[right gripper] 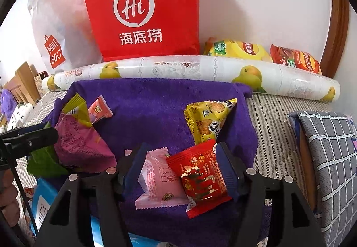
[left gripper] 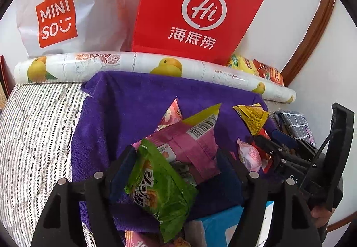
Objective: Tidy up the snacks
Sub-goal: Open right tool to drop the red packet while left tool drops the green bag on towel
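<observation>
Several snack packets lie on a purple towel (left gripper: 133, 102) (right gripper: 156, 102). My left gripper (left gripper: 176, 153) is open around a green packet (left gripper: 160, 189) and a magenta packet (left gripper: 191, 142); its fingers are apart and do not pinch them. My right gripper (right gripper: 180, 157) is open astride a pale pink packet (right gripper: 156, 182) and a red packet (right gripper: 200, 177). A yellow packet (right gripper: 207, 122) (left gripper: 252, 116) lies beyond them. A small pink packet (right gripper: 100, 108) (left gripper: 171, 113) lies at the left. The right gripper also shows in the left wrist view (left gripper: 267, 146).
A red paper bag (left gripper: 196, 8) (right gripper: 145, 8) and a white Miniso bag (left gripper: 58, 17) stand against the wall behind a fruit-print roll (right gripper: 200, 73). Yellow (right gripper: 238, 48) and red (right gripper: 294, 57) snack bags lie at the back right. A checked cushion (right gripper: 330, 157) is right. A blue box (left gripper: 218, 224) is near.
</observation>
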Action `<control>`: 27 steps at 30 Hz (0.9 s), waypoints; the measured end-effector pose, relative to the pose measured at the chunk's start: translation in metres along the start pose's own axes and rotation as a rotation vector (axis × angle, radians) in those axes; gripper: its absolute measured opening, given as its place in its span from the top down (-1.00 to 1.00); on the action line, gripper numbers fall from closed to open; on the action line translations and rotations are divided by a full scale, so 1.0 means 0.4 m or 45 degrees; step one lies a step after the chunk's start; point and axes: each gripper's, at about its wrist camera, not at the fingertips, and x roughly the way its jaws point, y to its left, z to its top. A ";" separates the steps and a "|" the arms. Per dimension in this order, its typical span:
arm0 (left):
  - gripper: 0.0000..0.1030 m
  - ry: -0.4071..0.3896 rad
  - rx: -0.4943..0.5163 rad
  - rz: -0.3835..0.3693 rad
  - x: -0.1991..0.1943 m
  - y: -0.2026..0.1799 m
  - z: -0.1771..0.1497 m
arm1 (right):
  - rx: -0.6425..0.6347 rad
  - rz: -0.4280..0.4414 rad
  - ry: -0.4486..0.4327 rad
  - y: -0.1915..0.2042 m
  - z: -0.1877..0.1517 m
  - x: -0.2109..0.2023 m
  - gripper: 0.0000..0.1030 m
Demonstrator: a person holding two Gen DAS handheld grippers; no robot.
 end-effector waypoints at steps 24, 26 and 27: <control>-0.68 0.004 -0.023 -0.031 -0.053 -0.015 0.002 | 0.052 0.056 -0.125 0.004 -0.004 -0.120 -0.33; -0.68 -0.001 -0.024 -0.022 -0.071 -0.016 -0.006 | 0.052 0.051 -0.143 0.008 -0.014 -0.148 -0.33; -0.68 -0.008 -0.022 -0.018 -0.083 -0.018 -0.010 | 0.052 0.051 -0.145 0.011 -0.018 -0.158 -0.34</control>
